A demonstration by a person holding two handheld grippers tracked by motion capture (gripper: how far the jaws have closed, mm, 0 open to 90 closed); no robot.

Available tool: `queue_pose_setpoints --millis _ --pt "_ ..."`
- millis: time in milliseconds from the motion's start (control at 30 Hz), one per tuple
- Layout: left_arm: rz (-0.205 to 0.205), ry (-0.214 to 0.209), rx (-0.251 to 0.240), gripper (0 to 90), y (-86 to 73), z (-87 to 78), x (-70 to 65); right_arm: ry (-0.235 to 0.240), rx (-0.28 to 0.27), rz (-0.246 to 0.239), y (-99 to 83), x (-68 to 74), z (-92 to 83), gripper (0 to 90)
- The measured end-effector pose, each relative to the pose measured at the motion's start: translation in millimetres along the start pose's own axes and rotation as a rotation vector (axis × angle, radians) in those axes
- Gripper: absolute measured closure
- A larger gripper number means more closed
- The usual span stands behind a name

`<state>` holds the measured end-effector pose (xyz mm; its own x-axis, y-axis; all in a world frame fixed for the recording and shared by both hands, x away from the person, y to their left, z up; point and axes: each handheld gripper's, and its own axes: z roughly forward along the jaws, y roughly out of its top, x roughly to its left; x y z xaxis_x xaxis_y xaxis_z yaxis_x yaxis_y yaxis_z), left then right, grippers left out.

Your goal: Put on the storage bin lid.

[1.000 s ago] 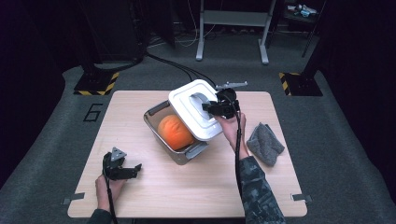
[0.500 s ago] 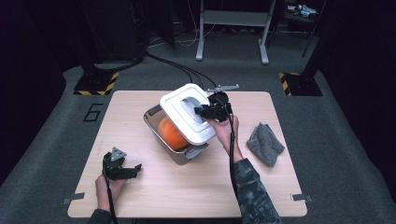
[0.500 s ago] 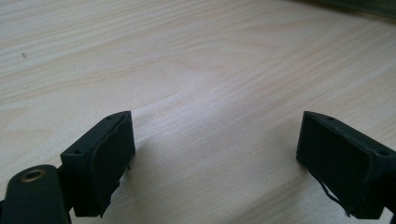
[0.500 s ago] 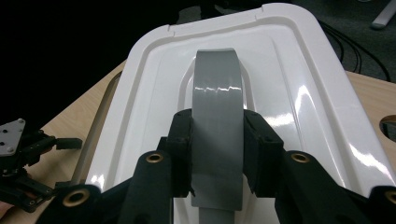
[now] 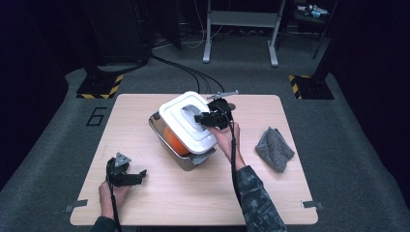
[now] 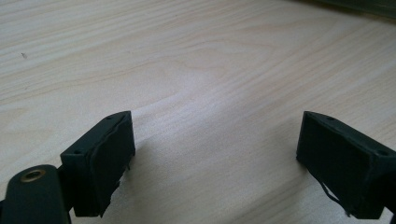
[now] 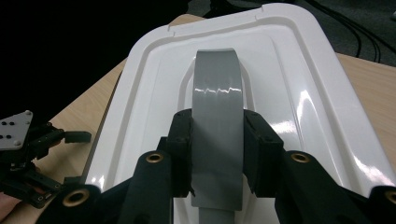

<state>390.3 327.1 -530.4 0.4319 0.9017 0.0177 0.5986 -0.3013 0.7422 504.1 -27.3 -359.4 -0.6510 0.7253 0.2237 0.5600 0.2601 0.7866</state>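
My right gripper (image 7: 217, 154) clamps the grey handle (image 7: 217, 116) of a white lid (image 7: 299, 84); the left gripper (image 7: 28, 154) rests on the table (image 7: 369, 79).

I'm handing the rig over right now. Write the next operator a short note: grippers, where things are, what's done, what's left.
Right gripper: shut on the grey handle of the white lid, held tilted over the metal container.
Left gripper: open, holding nothing, low over the table near its front left.
Orange ball sits inside the container; grey cloth lies to the right.
Done: lid gripped and brought over the container.
Left: probably seat the lid squarely, then release.
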Motion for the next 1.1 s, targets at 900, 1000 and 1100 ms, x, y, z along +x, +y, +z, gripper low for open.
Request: queue_pose_setpoints --millis 900,1000,1100 --pt "-0.004 0.002 -0.003 11.2 0.0 0.3 -0.2 0.039 0.040 0.006 -9.0 16.7 35.4 66.5" --pt "-0.005 0.002 -0.003 11.2 0.0 0.3 -0.2 0.040 0.046 0.017 -9.1 19.0 35.9 66.4" --pt "-0.005 0.002 -0.004 11.2 -0.1 0.3 -0.2 0.039 0.049 0.016 -9.3 21.0 36.6 66.4"
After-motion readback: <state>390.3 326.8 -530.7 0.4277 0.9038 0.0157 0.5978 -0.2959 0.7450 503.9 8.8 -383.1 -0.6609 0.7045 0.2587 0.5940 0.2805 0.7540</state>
